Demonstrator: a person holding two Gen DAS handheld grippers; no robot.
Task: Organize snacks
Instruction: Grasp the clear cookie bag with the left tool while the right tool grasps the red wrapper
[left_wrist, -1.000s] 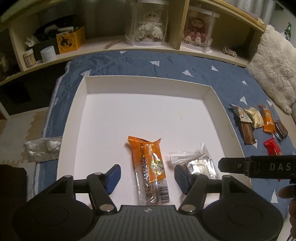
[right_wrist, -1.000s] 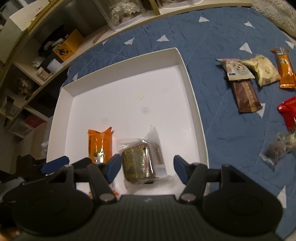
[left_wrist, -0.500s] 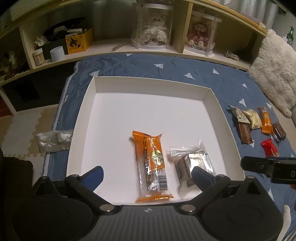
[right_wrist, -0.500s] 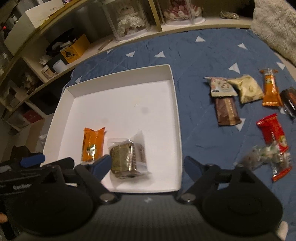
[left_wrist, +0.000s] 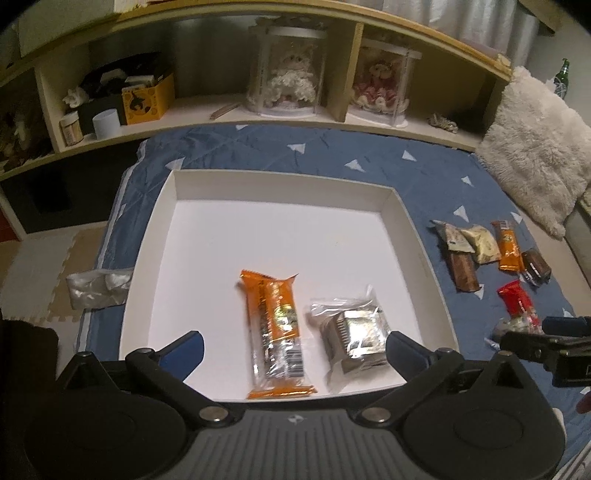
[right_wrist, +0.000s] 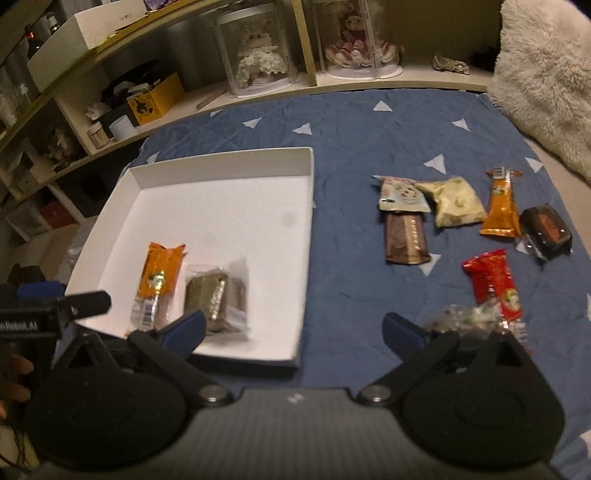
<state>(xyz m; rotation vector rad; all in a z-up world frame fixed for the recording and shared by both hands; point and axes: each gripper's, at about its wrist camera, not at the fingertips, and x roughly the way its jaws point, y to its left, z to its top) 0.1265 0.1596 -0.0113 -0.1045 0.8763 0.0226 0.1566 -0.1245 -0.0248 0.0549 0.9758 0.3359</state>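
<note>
Resting in tray: orange snack bar (left_wrist: 275, 325) and clear-wrapped cake (left_wrist: 352, 332), side by side near the front wall of the white tray (left_wrist: 413, 236).
Left gripper (left_wrist: 295, 349): jaws spread wide, nothing held.
Right gripper (right_wrist: 293, 328): jaws opening, nothing between them.
Blue quilt (right_wrist: 351, 147): red packet (right_wrist: 493, 284), brown bar (right_wrist: 406, 240) and other snacks lie right of the tray.

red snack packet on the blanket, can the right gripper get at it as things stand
Probably yes. The red snack packet lies uncovered on the blue blanket, just ahead of the right gripper, whose jaws are opening with nothing between them. A clear wrapped snack touches its near end.
</note>
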